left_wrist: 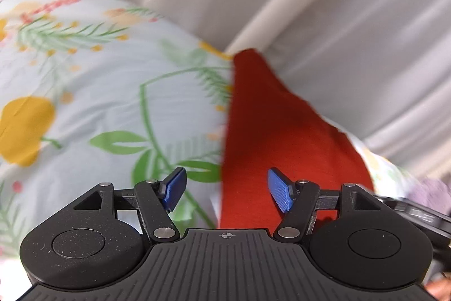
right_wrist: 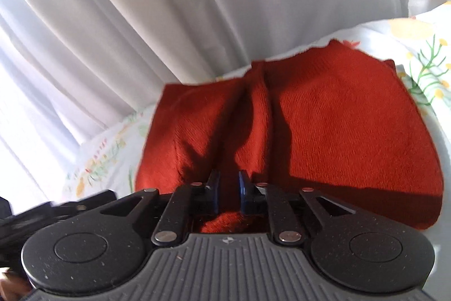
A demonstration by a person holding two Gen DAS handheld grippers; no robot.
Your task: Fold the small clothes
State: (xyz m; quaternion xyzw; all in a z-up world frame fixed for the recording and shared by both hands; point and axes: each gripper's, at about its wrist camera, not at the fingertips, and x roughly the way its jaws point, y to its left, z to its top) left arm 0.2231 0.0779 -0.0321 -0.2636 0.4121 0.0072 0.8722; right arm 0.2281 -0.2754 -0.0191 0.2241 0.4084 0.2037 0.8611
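Observation:
A small red knit garment [right_wrist: 332,126] lies on a floral bedsheet [right_wrist: 107,160]. My right gripper [right_wrist: 229,192] is shut on a pinched ridge of the red garment at its near edge, with cloth bunched between the blue pads [right_wrist: 214,188]. In the left wrist view the red garment [left_wrist: 270,137] runs up the middle right. My left gripper [left_wrist: 227,189] is open, its blue fingers [left_wrist: 176,188] spread over the garment's left edge, holding nothing.
The floral sheet [left_wrist: 84,92] covers the surface to the left. White curtains [right_wrist: 169,4] hang behind the bed, also seen in the left wrist view [left_wrist: 338,19]. The other gripper's black body [left_wrist: 417,213] shows at the right edge.

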